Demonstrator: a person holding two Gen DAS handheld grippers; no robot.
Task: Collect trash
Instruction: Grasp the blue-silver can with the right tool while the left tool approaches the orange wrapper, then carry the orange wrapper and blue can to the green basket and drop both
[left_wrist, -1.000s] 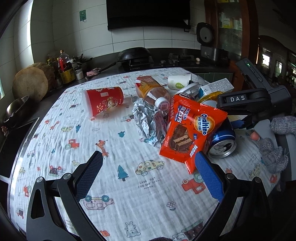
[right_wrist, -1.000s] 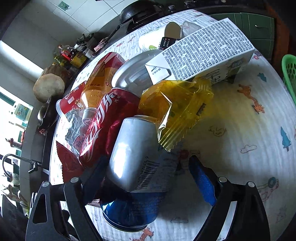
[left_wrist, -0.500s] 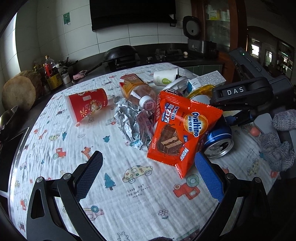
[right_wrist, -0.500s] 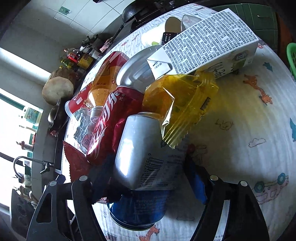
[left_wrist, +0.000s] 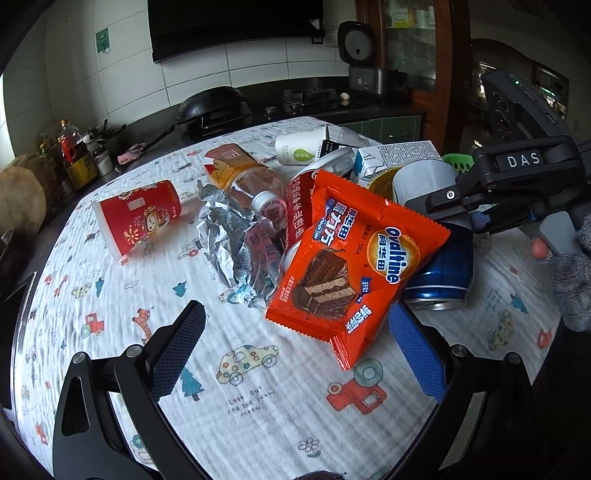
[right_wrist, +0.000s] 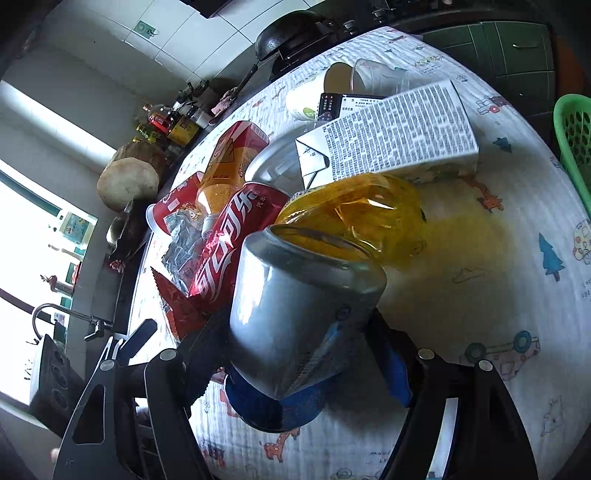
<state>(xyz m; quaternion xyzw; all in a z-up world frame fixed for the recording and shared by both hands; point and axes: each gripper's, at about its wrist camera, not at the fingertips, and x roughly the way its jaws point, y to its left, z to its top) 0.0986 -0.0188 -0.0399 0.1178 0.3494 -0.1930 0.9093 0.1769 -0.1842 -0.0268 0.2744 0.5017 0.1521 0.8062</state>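
A heap of trash lies on the cartoon-print tablecloth (left_wrist: 258, 387). An orange Ovaltine wrapper (left_wrist: 354, 266) leans at its front, just beyond my left gripper (left_wrist: 293, 314), which is open and holds nothing. Behind the wrapper are crumpled foil (left_wrist: 229, 236), a red cola can (right_wrist: 229, 236), a plastic bottle (left_wrist: 243, 177) and a red paper cup (left_wrist: 136, 218). My right gripper (right_wrist: 299, 328) is shut on a silver-and-blue can (right_wrist: 303, 317), tilted with its far end raised. A yellow wrapper (right_wrist: 362, 218) touches that can's far end. A milk carton (right_wrist: 399, 129) lies behind it.
A green basket (right_wrist: 572, 136) stands off the table's far right edge. A white paper cup (left_wrist: 299, 151) and a clear cup (right_wrist: 376, 77) lie at the back of the heap. A counter with a wok (left_wrist: 210, 107) and bottles (left_wrist: 74, 155) runs behind the table.
My right gripper's jaws came in onto the silver-and-blue can and tipped its far end up off the cloth. My left gripper stayed open and drifted closer to the Ovaltine wrapper.
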